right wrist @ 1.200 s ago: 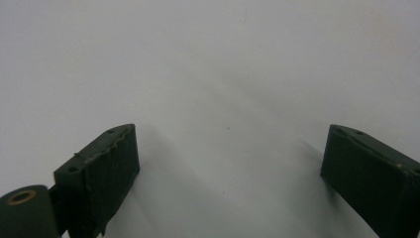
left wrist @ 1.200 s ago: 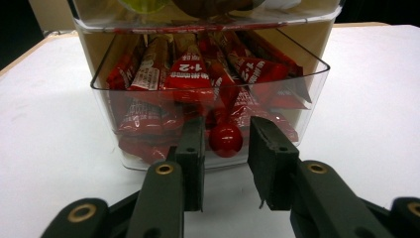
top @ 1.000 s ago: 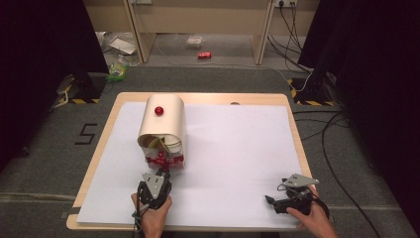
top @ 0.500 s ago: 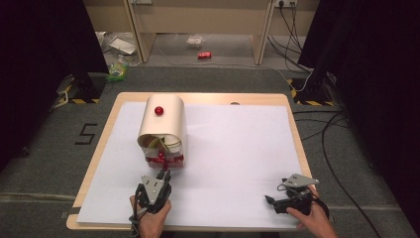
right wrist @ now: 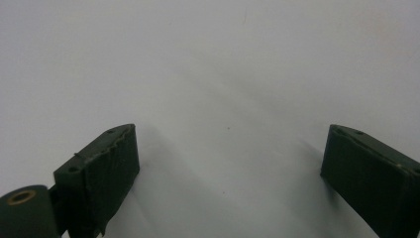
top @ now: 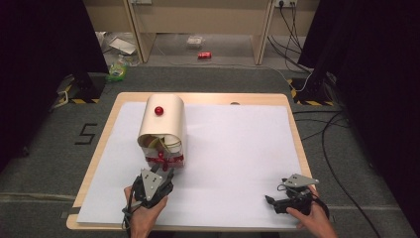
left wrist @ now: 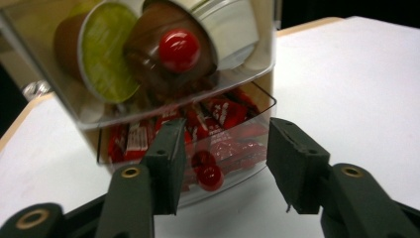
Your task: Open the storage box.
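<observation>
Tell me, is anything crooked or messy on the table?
A little. The bottom drawer of the box sticks out, part open, with red candy showing. The left gripper, its jaws just opened, sits right in front of it, holding nothing. In the drawer above, the pods lie jumbled. Nothing looks spilled or broken.

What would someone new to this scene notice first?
Probably the rounded cream box with a red knob, standing left of centre on the white sheet. Its clear drawers hold coffee pods above and red sweets below. The left hand-held gripper sits just before the lower drawer's red knob, jaws just opened and apart from it.
</observation>
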A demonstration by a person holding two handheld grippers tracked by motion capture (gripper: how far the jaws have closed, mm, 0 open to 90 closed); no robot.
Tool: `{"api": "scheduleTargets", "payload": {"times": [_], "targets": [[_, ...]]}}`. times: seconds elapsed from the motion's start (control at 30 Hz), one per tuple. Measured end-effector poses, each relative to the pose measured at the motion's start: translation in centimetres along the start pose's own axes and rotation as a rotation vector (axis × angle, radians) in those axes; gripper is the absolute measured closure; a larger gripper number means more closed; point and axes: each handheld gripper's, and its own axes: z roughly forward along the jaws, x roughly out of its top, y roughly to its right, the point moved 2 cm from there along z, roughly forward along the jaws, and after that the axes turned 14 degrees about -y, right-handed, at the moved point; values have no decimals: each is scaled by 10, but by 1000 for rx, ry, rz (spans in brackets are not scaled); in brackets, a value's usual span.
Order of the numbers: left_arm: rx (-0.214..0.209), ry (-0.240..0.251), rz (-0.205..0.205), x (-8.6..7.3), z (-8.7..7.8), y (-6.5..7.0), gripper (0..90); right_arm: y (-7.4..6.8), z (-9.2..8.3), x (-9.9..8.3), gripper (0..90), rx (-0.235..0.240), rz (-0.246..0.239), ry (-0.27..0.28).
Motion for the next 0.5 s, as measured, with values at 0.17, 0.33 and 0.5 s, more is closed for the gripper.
{"api": "scheduleTargets", "payload": {"times": [0.17,0.33,0.5], "targets": [[-9,-9,97,3,4,0,454,0,0,0,83,-1,-2,1],[9,-20,164,5,8,1,440,0,0,0,82,0,0,0],[33,-43,289,6,13,3,438,0,0,0,82,0,-1,0]]}}
